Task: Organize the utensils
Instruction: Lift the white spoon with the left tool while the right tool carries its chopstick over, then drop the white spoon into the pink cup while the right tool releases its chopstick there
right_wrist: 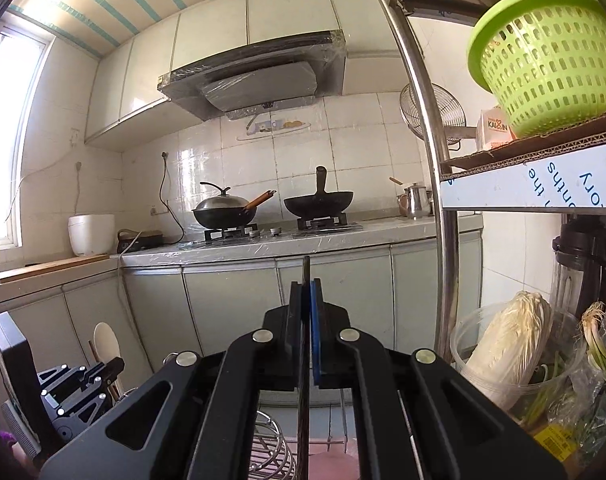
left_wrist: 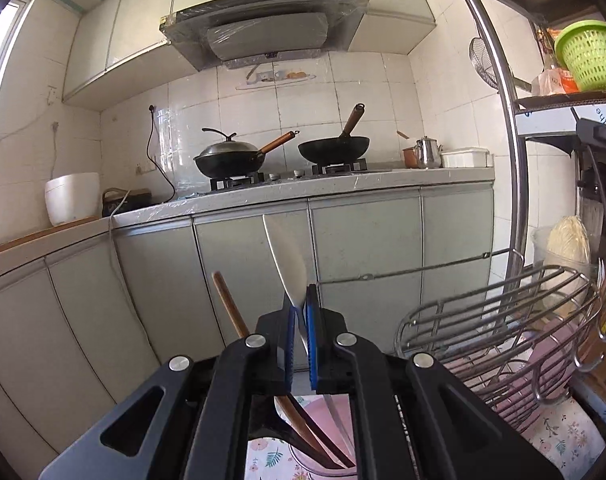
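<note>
My left gripper is shut on a white spatula, whose blade rises above the fingers. A wooden-handled utensil stands just left of it, and more utensils lie in a clear container below. My right gripper is shut on a thin dark utensil, seen edge-on and running up and down between the jaws. The left gripper with the spatula shows at the lower left of the right wrist view. A steel wire basket sits to the right of my left gripper.
A steel rack post stands on the right, with a green basket on a shelf, cabbage and scallions lower down. Across the kitchen, two woks sit on the stove. A floral cloth lies under the wire basket.
</note>
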Available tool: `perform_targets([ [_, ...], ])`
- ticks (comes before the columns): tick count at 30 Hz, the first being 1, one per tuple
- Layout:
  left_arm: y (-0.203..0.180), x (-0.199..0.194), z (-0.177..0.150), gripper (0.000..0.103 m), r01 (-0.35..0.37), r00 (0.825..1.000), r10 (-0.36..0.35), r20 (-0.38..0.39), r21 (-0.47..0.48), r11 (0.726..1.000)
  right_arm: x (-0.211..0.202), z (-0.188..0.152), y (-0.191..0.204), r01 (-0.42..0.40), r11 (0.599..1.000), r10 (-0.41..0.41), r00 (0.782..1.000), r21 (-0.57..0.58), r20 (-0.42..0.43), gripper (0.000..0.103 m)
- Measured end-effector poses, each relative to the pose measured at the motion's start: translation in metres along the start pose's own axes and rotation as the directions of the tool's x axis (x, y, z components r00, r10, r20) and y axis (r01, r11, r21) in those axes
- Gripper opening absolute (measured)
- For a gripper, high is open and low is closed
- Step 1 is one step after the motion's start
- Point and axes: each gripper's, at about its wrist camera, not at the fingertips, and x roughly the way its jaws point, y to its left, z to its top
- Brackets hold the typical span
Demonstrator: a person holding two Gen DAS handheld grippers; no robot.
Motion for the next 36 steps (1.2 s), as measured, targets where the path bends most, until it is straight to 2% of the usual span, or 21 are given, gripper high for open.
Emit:
perform_targets([
  [8,0.001,-0.001,-0.022,0.005,0.020,1.000,-0.020,0.005,0.011,1.000,0.012,-0.015,0.007,0.040,0.996,-0.038,0.999,-0.077,0.035,0.005],
  [13,0.005,0.000,-0.036,0.005,0.037,0.999,-0.037,-0.020,0.006,0.999,0.015,-0.028,0.010,0.039,0.994,-0.036,0.999,-0.100,0.030,0.005],
  [22,0.009,-0.004,-0.046,0.005,0.042,0.999,-0.042,-0.027,-0.010,0.999,0.011,-0.018,0.016,0.047,0.987,-0.034,0.996,-0.153,0.084,0.004],
  [29,0.008,-0.005,-0.054,0.005,0.050,0.998,-0.050,-0.043,-0.009,0.999,0.019,-0.037,0.015,0.035,0.989,-0.031,0.999,-0.142,0.030,0.005],
  [36,0.009,-0.011,-0.057,0.005,0.080,0.994,-0.081,-0.070,-0.018,0.997,0.006,-0.049,0.012,0.019,0.991,-0.025,0.999,-0.131,-0.045,0.005],
])
